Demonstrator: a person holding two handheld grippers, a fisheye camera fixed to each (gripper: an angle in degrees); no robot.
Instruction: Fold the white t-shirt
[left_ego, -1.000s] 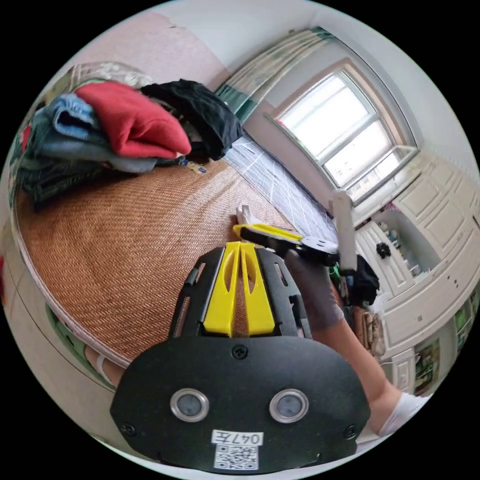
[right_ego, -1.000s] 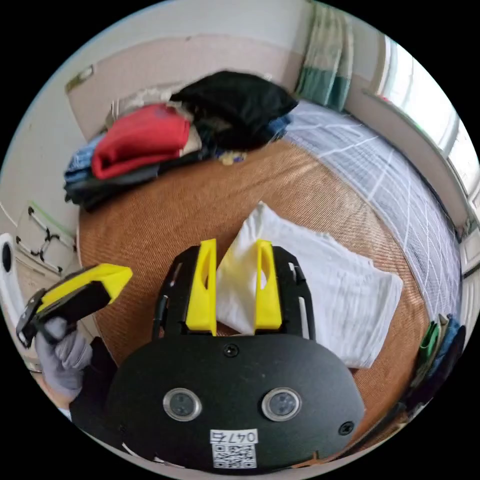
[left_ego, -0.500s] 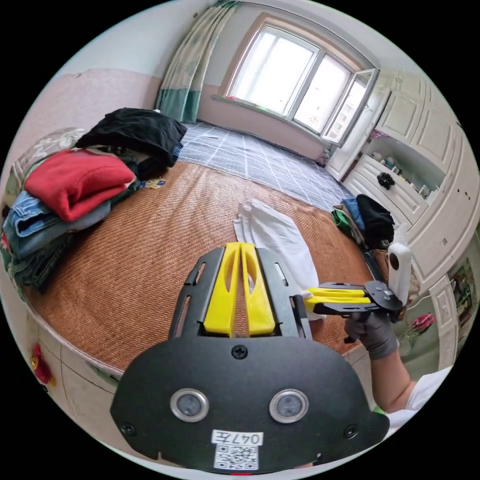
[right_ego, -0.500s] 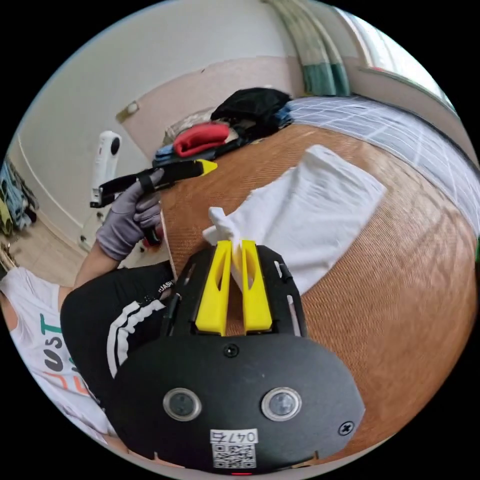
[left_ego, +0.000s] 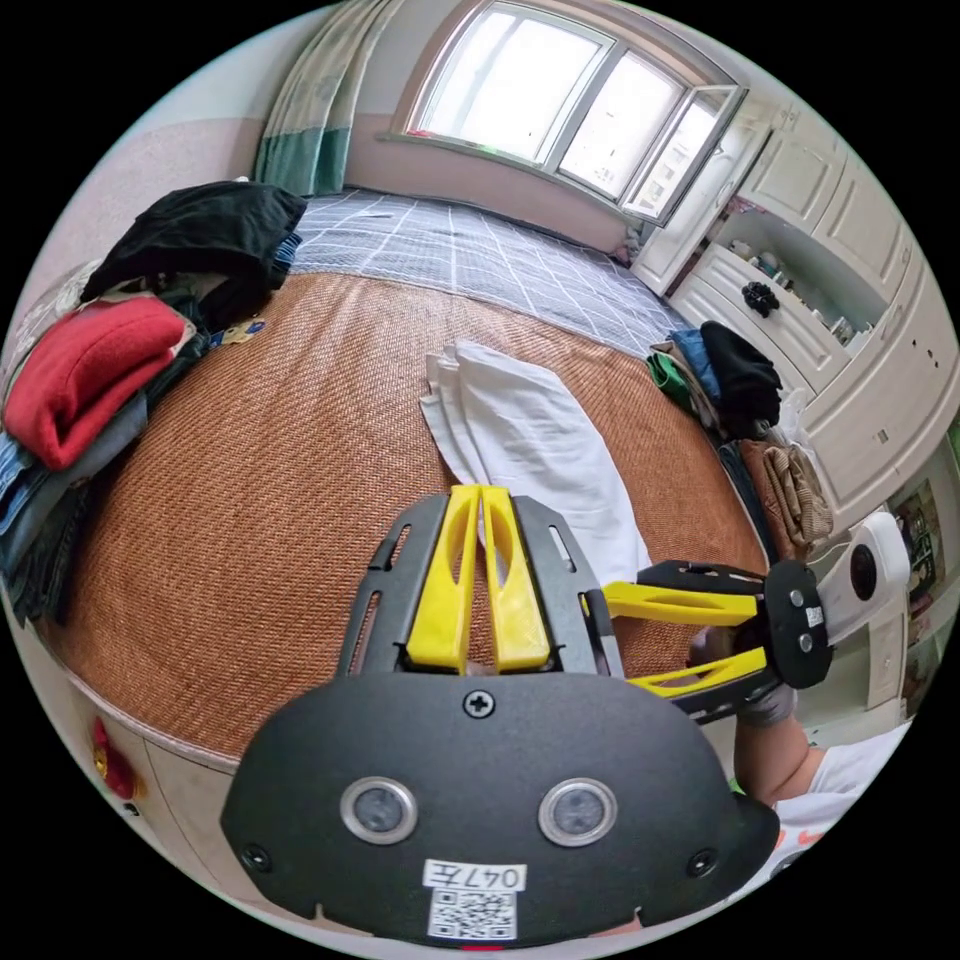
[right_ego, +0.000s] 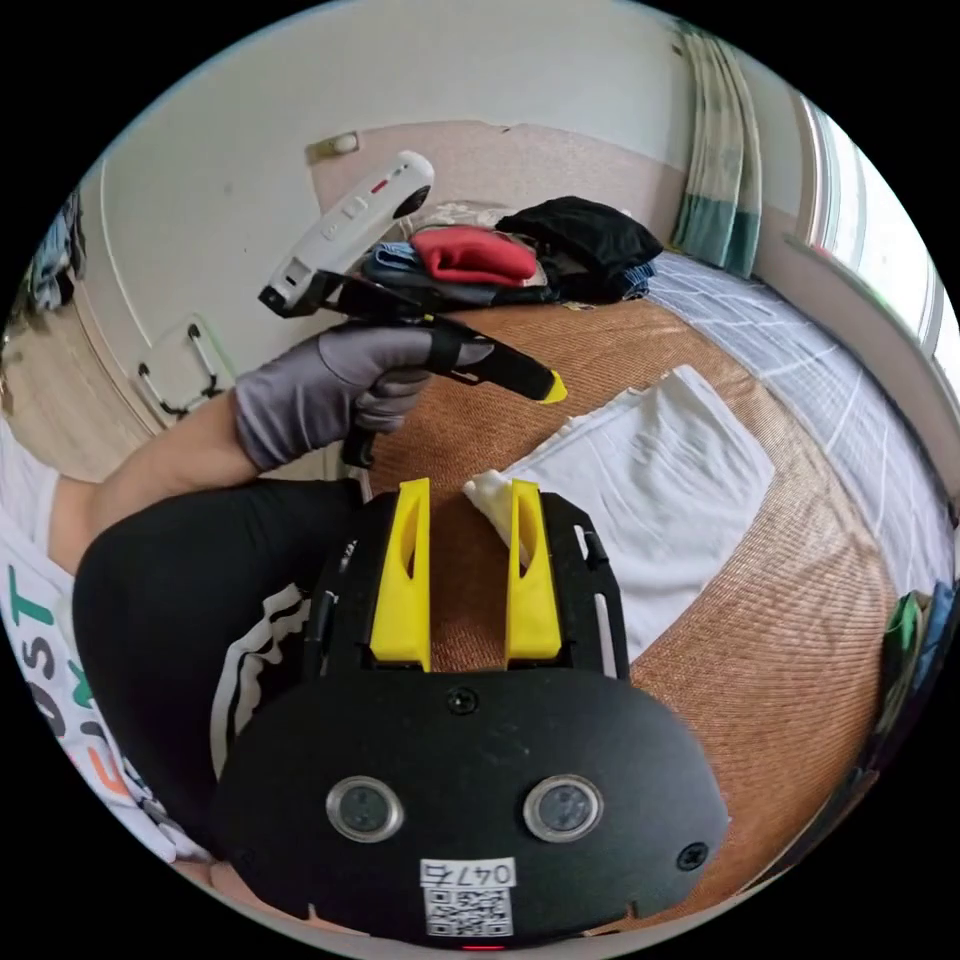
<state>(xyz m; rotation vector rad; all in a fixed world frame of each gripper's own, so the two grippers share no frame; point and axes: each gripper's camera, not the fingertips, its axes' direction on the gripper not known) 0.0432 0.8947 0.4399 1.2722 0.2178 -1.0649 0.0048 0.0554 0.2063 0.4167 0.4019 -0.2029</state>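
Bare woven mat (left_ego: 250, 480) ahead and to the left of the left gripper (left_ego: 481, 492), open for passage. Blocked farther left by stacked clothes (left_ego: 90, 370); white t-shirt (right_ego: 660, 490) lying just ahead-right of the right gripper (right_ego: 470, 487).

Right claw (right_ego: 465, 490) now off t-shirt (right_ego: 660, 500)

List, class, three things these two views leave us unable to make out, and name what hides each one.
1. Near end of the white t-shirt: left gripper view, behind the left gripper and its black mount.
2. Lower clothes in the pile under the red garment: right gripper view, hidden by the gloved hand.
3. Items on the white shelves: left gripper view, too small.
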